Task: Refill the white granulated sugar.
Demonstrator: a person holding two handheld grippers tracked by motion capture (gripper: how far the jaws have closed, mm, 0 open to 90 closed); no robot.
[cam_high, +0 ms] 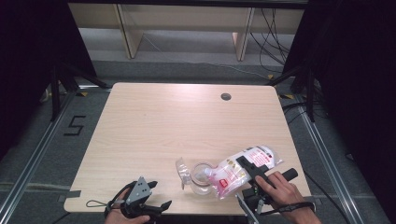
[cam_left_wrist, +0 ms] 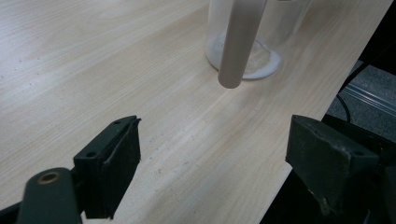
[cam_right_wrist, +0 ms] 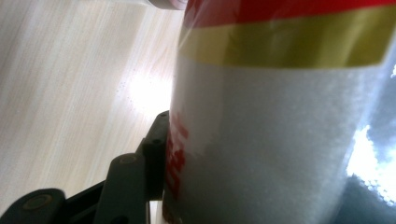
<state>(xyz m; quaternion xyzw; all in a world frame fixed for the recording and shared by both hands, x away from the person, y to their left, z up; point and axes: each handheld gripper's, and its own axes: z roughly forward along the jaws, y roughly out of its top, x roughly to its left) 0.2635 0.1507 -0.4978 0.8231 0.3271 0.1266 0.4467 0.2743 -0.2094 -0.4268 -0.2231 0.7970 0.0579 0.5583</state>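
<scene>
While the right gripper clamps the bag tilted over the jar near the counter's front edge — grains could spill; the left gripper idles, jaws wide.

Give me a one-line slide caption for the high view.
Right tongs hold a clear bag of white granules tipped toward a glass jar; left tongs wait open nearby.

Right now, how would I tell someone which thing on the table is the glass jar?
Start at the wooden table and go to its near edge, right of the middle. The glass jar stands there, partly overlapped by the tilted plastic bag clamped in the right gripper. Unlike the red-and-white printed bag, it is clear, round and rigid.
</scene>
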